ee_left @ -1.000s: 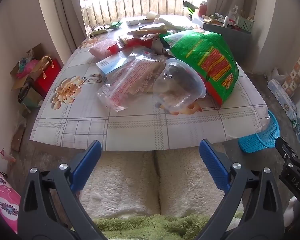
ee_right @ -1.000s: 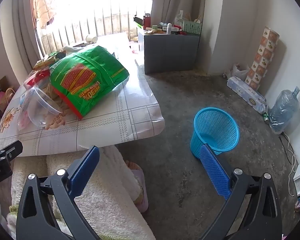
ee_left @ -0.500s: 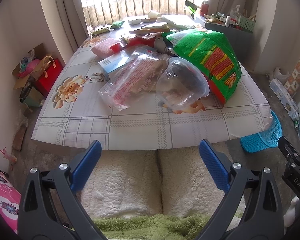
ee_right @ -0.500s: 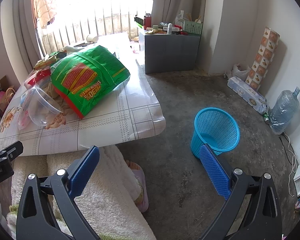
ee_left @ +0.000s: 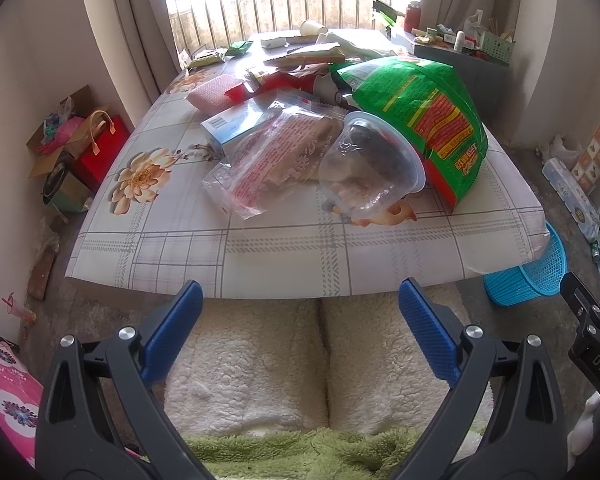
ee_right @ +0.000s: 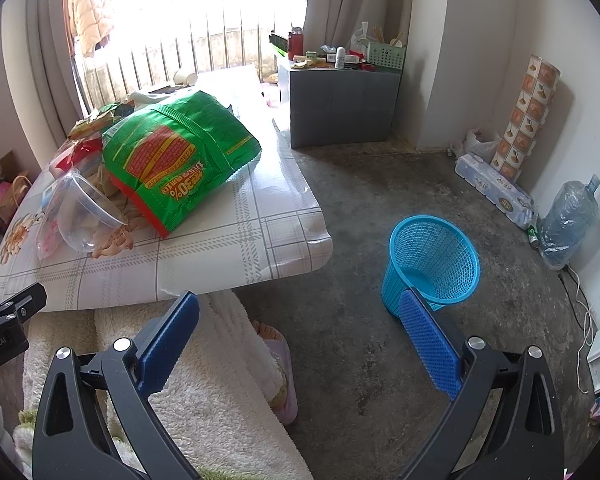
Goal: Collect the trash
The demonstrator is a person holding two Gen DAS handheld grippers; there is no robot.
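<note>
The collecting seems not yet begun: the clear cup [ee_left: 374, 170], the green bag [ee_left: 420, 120] and the other wrappers all lie on the tabletop [ee_left: 180, 248], the blue basket [ee_right: 434, 262] at right of the frame looks empty, and both the left gripper [ee_left: 300, 322] and the right gripper [ee_right: 300, 326] hold nothing, jaws wide.

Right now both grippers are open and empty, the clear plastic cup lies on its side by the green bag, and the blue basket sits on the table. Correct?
Not quite. The blue basket stands on the floor beside the table, as the right wrist view shows. The rest holds: left gripper and right gripper are open and empty, and the clear plastic cup lies on its side against the green bag.
</note>
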